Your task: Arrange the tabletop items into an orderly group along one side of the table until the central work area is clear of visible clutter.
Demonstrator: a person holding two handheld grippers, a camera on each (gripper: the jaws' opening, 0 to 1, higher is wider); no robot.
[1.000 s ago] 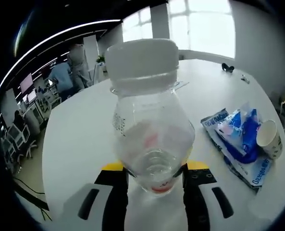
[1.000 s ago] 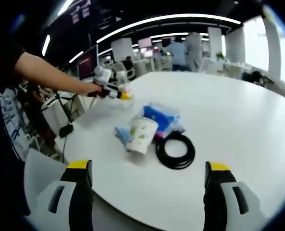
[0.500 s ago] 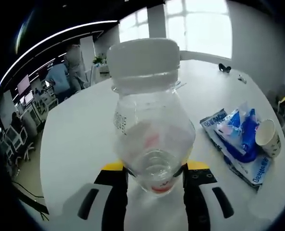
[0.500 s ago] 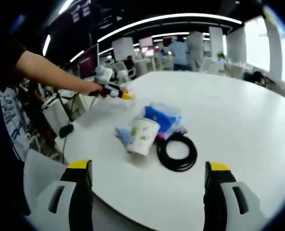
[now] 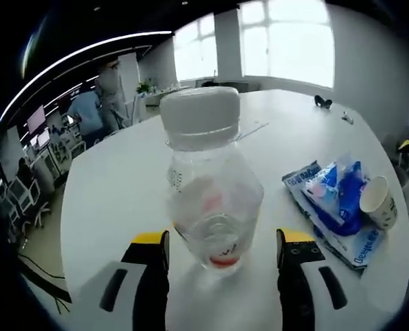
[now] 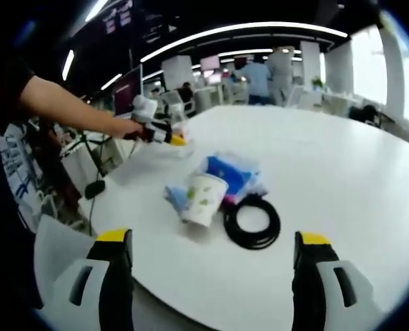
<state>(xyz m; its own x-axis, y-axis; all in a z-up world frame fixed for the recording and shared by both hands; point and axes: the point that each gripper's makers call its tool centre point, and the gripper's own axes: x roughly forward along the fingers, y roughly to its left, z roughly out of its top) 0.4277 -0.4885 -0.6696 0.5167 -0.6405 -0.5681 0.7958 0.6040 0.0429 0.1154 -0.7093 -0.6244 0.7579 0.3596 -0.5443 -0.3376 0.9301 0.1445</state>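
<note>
- In the left gripper view, our left gripper (image 5: 221, 258) has its jaws spread apart, with a clear bottle (image 5: 211, 193) standing upright on the white table (image 5: 114, 200) between them. There's a gap on both sides, so nothing is clamped.
- The bottle has a white cap (image 5: 201, 117) on top and something red showing near its base.
- Off to the right in that view, a blue-and-white pack (image 5: 332, 207) lies flat, with a paper cup (image 5: 378, 202) on its side right against the far end of it.
- A couple of small dark things sit at the far edge of the table, too small to make out.
- In the right gripper view, our right gripper (image 6: 211, 276) is wide open and holding nothing, up above the near edge of the table (image 6: 342, 172).
- From there we see the cup (image 6: 203, 198) lying with its mouth towards us, touching the pack (image 6: 232, 171), and a black coil of cable (image 6: 252, 222) just beside both.
- The left gripper (image 6: 168, 136) shows up at the far left side of the table with the arm (image 6: 73, 107) reaching to it. The bottle there is too small and washed out to pick out properly.
- People stand around desks in the background.
</note>
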